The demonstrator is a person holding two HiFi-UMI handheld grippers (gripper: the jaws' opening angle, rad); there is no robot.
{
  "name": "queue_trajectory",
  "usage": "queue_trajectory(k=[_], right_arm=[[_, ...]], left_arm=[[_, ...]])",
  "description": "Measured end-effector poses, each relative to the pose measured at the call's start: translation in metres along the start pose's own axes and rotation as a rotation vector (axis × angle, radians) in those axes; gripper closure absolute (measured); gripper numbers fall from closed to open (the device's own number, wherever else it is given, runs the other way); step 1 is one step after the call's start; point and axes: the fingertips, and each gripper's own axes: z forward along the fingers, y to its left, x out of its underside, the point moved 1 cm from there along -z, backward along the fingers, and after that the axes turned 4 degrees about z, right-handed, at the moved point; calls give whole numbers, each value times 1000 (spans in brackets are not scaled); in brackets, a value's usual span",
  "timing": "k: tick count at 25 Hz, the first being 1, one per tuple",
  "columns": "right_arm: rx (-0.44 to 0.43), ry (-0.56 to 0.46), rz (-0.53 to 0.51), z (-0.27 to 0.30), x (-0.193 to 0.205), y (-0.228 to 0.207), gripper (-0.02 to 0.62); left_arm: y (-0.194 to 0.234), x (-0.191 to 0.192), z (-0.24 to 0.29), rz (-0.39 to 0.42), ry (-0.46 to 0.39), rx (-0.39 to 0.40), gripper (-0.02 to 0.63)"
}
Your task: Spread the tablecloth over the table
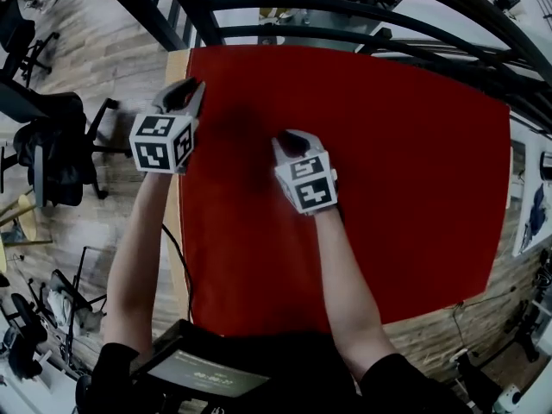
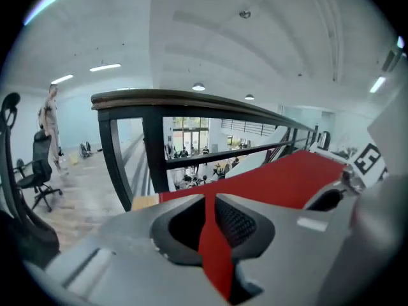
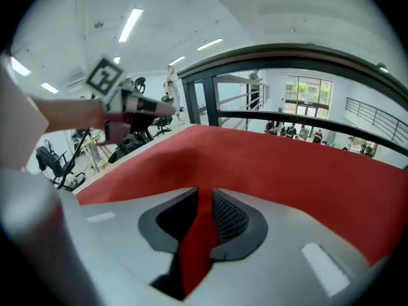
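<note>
red tablecloth lies flat on the table; left tool and right tool slightly parted, gripping nothing.

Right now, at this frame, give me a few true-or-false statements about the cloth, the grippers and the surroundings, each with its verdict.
1. The tablecloth is red. True.
2. The left gripper is at the cloth's left edge. True.
3. The right gripper hangs past the cloth's right edge. False: it is over the cloth, left of its middle.
4. Plates stand on the cloth. False: none show on it.
5. A black railing runs beyond the far side of the table. True.
6. The office chair stands right of the table. False: it is on the person's left.
</note>
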Motion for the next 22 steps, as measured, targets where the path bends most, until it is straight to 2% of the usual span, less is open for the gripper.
queue_trajectory(k=[2,3,5,7,10,14,18,22], right_arm=[[41,-45,10,-18,-3,-7,543],[69,-66,7,-31,-2,-11,586],[145,-94,17,-63,8,-25,586],[255,-93,41,-100,32,-48,588],[398,-26,97,-156,92,-81,586],[538,10,245,-242,171,-127,587],[605,-11,380,-317,221,-137,588],[617,-35,395,-340,234,-118,586]], left_arm=[[-54,14,-22,-43,8,62,598],[-80,24,-32,-69,22,89,600],[-129,45,-45,-105,60,129,600],[-155,70,-50,-83,110,112,600],[-147,112,-60,-54,206,45,600],[-134,133,-68,-54,279,-3,601],[-142,140,-74,-20,277,-8,598],[-130,142,-83,-1,254,-23,598]])
